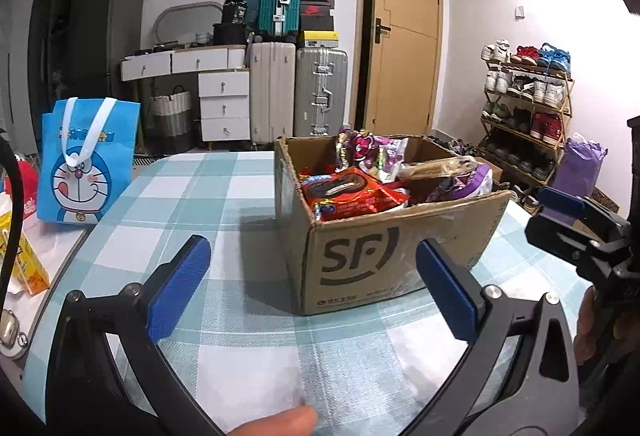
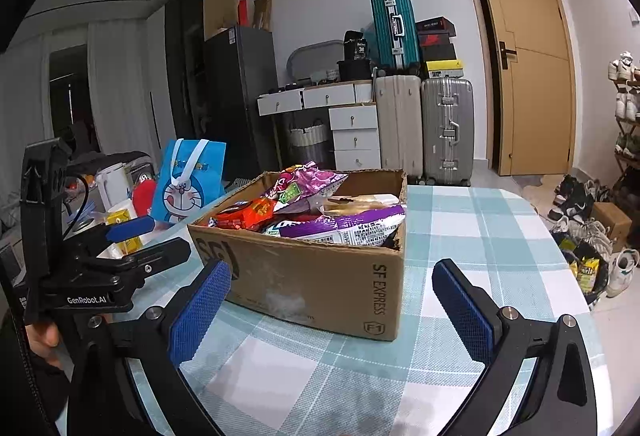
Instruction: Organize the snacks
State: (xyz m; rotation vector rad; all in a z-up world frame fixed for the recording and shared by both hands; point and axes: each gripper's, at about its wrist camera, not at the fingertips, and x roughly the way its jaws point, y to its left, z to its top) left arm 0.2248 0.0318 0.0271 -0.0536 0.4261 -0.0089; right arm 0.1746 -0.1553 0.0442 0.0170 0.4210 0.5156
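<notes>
Two grippers hover over the checked teal-and-white bench (image 1: 224,196), left gripper (image 1: 312,288) and right gripper (image 2: 332,312) both spread wide and empty. Between them stands the brown cardboard box (image 1: 396,256) heaped with snack packets (image 2: 344,228). Only the left view shows the wooden shoe rack (image 1: 524,108).

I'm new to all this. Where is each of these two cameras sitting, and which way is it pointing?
Left wrist view: sits on the left gripper, looking forward over the checked table at the cardboard box of snacks; a fingertip shows at the bottom edge and the right gripper at the right edge.
Right wrist view: sits on the right gripper, facing the same box from its other corner; the left gripper and a hand appear at left.
Shared: the box, the blue cartoon bag, suitcases, door.
</notes>
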